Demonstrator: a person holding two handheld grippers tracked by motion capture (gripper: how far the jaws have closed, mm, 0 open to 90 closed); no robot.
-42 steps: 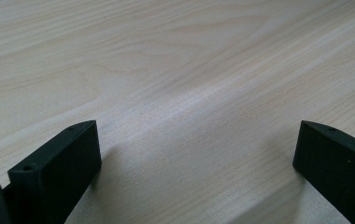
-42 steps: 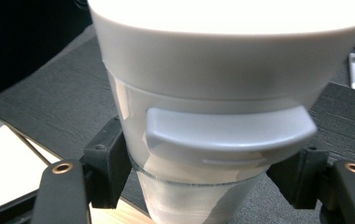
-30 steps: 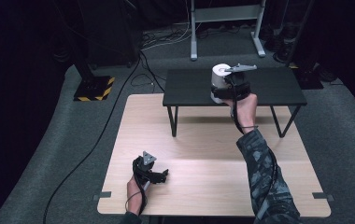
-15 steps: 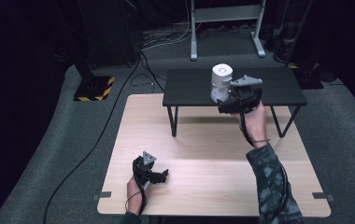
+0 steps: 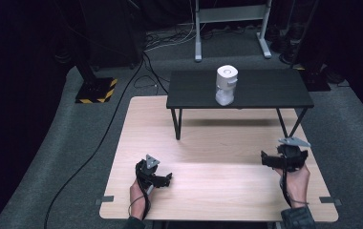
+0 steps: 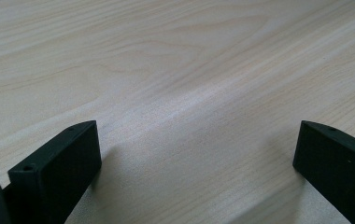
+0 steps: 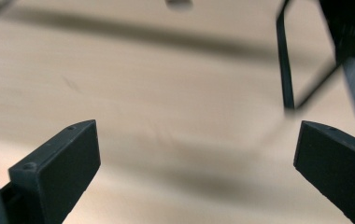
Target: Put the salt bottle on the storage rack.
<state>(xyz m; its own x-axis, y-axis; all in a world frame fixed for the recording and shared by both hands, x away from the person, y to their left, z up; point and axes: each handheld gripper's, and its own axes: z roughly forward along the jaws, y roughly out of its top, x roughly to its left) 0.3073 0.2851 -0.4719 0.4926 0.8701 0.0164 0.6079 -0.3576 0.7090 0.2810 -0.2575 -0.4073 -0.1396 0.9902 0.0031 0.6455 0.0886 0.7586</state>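
Both hand-held grippers, left (image 5: 169,178) and right (image 5: 264,158), rest spread and empty on the desk (image 5: 208,143). White canister (image 5: 226,85) stands apart on the black side table (image 5: 265,90); apparently a pause, and any next grasp requires reaching forward.

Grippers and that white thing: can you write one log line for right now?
left gripper: open, empty | right gripper: open, empty | white canister: upright on black table

The wooden counter (image 5: 218,157) is bare between the left gripper (image 5: 163,179) and the right gripper (image 5: 268,160). A low black table (image 5: 239,95) stands across its far end on thin legs (image 5: 176,123), open underneath. A white canister (image 5: 226,85) occupies the table's middle; both sides lie free.
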